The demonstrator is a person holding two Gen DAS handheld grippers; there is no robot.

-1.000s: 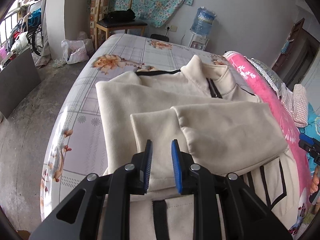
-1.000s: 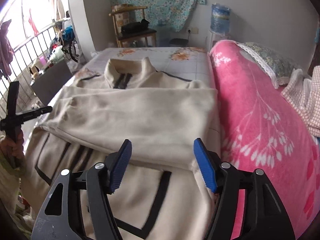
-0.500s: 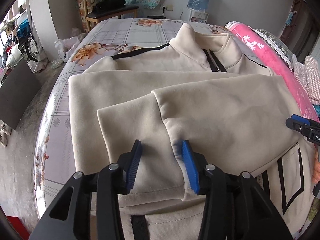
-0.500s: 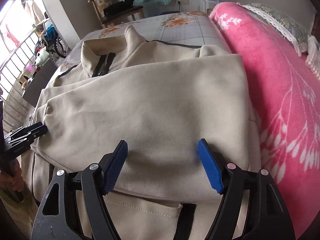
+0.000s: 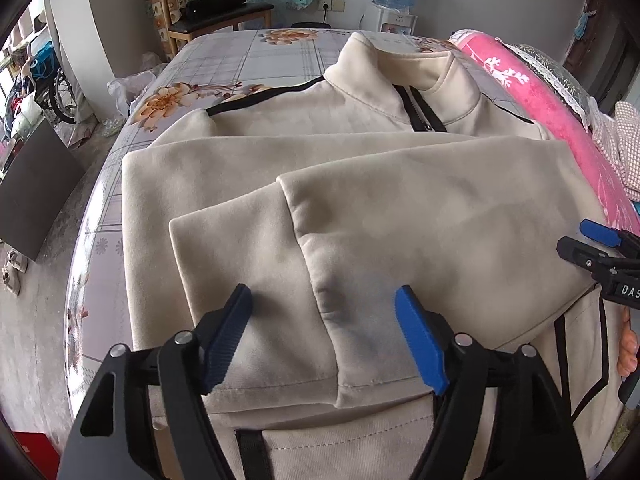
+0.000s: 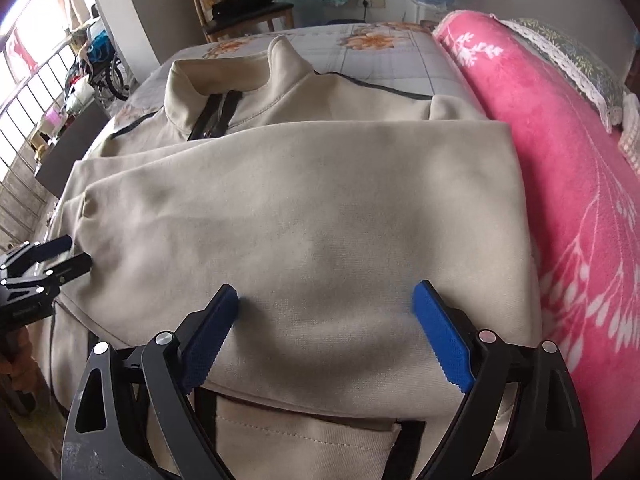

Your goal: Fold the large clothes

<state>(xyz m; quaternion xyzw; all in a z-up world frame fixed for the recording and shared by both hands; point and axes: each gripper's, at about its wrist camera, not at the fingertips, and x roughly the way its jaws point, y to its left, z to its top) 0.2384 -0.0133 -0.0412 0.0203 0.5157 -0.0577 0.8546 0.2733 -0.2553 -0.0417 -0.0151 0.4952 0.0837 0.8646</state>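
A big cream jacket (image 5: 360,216) is laid flat on the bed (image 5: 256,60), with its collar at the far end and its bottom part near. Both sleeves are folded across the chest, one on top of the other. The left gripper (image 5: 324,340) is held low over the near edge of the sleeves, where one cuff (image 5: 320,280) lies. Its jaws are opening, and cloth is under the gap but is not pinched. The right gripper (image 6: 326,336) is held over the right part of the top sleeve, close to the pink blanket (image 6: 560,168). Its jaws are opening too, and nothing is squeezed by them. The sleeve step looks done, so the jacket has likely just been let go. Next, the near bottom part should probably be taken at both corners and folded up toward the collar. The sleeves must be kept flat so they are not pulled out of place.
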